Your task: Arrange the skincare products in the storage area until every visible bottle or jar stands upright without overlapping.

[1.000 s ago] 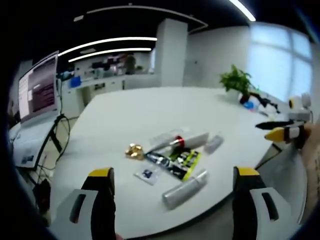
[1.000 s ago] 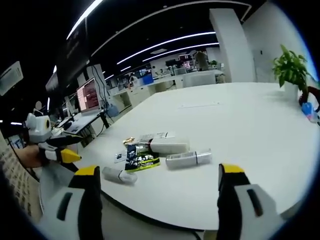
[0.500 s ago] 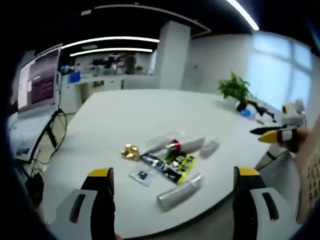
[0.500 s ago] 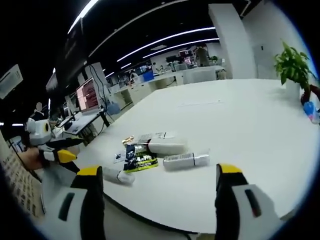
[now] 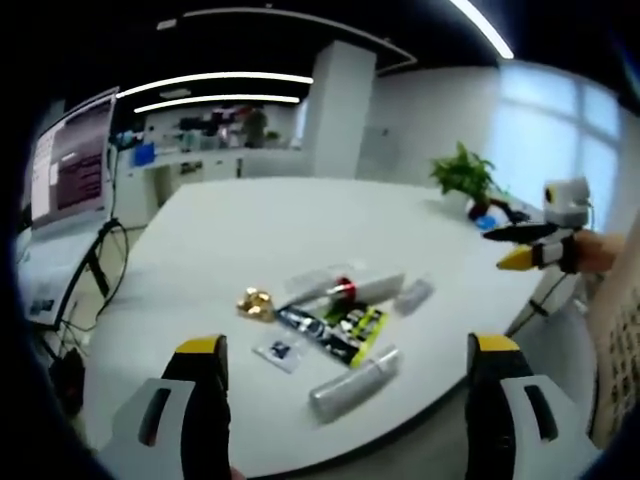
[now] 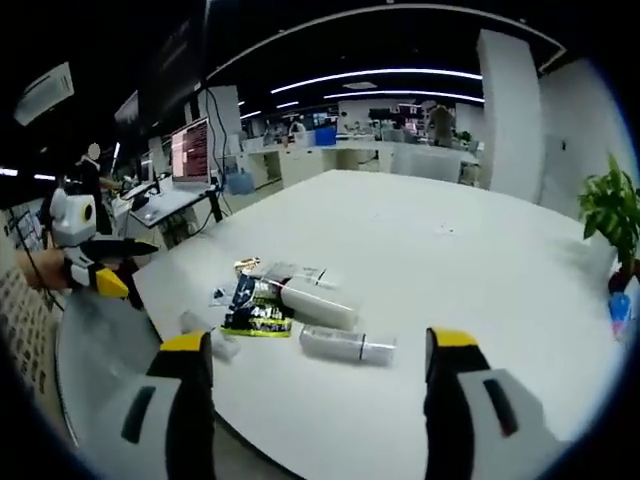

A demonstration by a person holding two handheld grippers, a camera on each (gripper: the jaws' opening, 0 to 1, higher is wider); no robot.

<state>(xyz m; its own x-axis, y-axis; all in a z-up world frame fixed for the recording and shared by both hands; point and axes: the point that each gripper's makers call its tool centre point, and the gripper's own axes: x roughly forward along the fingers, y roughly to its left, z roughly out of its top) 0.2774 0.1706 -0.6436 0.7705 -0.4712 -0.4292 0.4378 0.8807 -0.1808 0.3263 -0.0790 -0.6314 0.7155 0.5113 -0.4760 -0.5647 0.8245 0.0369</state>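
Right gripper [image 5: 520,248] has risen; potted plant [image 5: 462,172] beyond tubes [image 5: 352,372].

Tubes [image 5: 352,370] and sachets [image 5: 335,327] lie clustered near table [image 5: 260,230] edge

A potted plant [image 5: 462,173] stood at the far edge of the white table [image 5: 250,230]; a lit monitor [image 6: 192,148] sat on a desk beyond.

Office: white table [image 5: 300,215], ceiling striplights [image 6: 380,72].
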